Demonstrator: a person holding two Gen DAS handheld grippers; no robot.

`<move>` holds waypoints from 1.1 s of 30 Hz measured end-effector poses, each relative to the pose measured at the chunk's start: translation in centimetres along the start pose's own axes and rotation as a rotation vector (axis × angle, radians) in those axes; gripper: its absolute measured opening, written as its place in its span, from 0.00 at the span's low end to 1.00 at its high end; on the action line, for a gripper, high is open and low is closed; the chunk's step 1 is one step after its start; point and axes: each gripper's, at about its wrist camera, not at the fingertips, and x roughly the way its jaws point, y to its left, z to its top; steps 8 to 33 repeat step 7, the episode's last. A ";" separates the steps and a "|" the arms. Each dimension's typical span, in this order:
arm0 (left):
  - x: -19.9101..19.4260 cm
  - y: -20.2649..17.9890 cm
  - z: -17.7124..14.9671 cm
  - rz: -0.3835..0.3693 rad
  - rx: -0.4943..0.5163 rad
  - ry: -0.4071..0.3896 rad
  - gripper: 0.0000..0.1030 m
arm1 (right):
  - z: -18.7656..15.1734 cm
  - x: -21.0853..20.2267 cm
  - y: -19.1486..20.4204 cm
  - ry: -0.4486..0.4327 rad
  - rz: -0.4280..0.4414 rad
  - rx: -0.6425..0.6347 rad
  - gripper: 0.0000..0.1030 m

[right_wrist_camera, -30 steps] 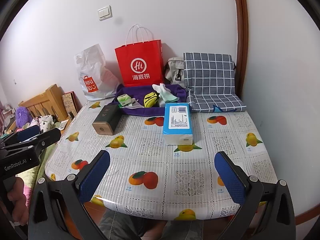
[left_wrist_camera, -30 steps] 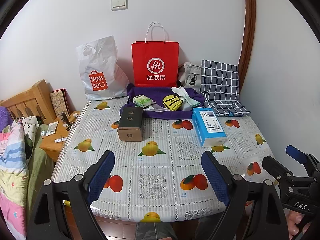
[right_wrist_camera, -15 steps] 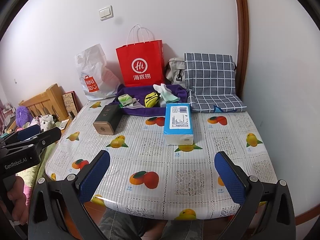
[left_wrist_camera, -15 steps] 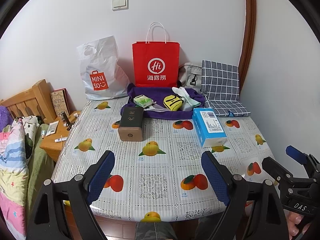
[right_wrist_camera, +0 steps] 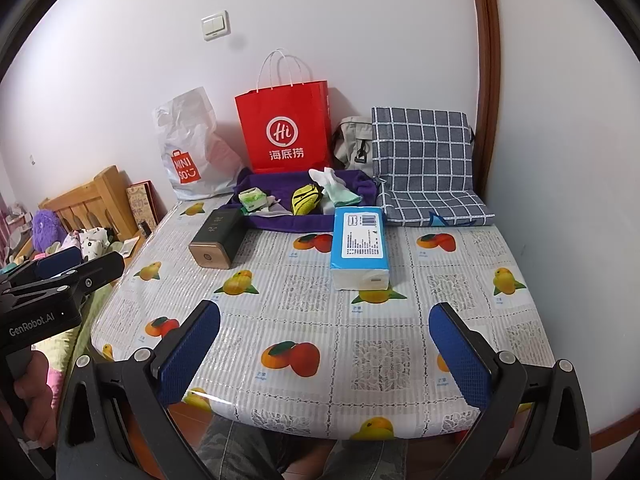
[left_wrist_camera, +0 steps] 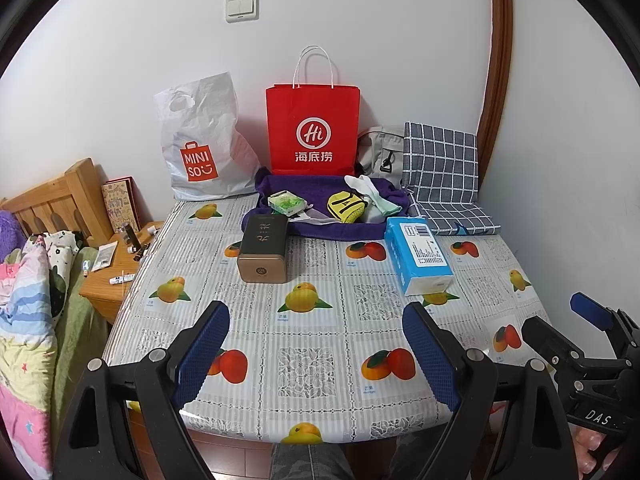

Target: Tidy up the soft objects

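Observation:
A purple cloth (left_wrist_camera: 320, 228) (right_wrist_camera: 280, 220) lies at the table's far side. On it lie a yellow mesh pouch (left_wrist_camera: 346, 206) (right_wrist_camera: 306, 198), pale socks (left_wrist_camera: 374, 196) (right_wrist_camera: 336, 190) and a green tissue pack (left_wrist_camera: 285, 202) (right_wrist_camera: 252, 199). A blue tissue pack (left_wrist_camera: 418, 254) (right_wrist_camera: 359, 246) lies in front, right of centre. A grey checked cushion (left_wrist_camera: 444, 176) (right_wrist_camera: 424, 168) leans at the back right. My left gripper (left_wrist_camera: 316, 350) and right gripper (right_wrist_camera: 324, 354) are both open and empty, above the table's near edge.
A brown tin box (left_wrist_camera: 264, 254) (right_wrist_camera: 218, 238) lies left of centre. A red paper bag (left_wrist_camera: 313, 128), a white Miniso bag (left_wrist_camera: 200, 148) and a grey bag (left_wrist_camera: 380, 148) stand against the wall. A bed (left_wrist_camera: 28, 280) and a nightstand (left_wrist_camera: 110, 276) are at left.

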 end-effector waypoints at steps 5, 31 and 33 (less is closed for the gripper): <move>-0.1 0.0 0.0 0.000 0.002 -0.005 0.85 | 0.0 0.0 0.1 -0.001 0.001 -0.001 1.00; -0.1 -0.1 0.1 -0.003 0.001 -0.002 0.85 | -0.1 0.0 0.1 0.000 0.001 0.000 1.00; -0.1 -0.1 0.1 -0.003 0.001 -0.002 0.85 | -0.1 0.0 0.1 0.000 0.001 0.000 1.00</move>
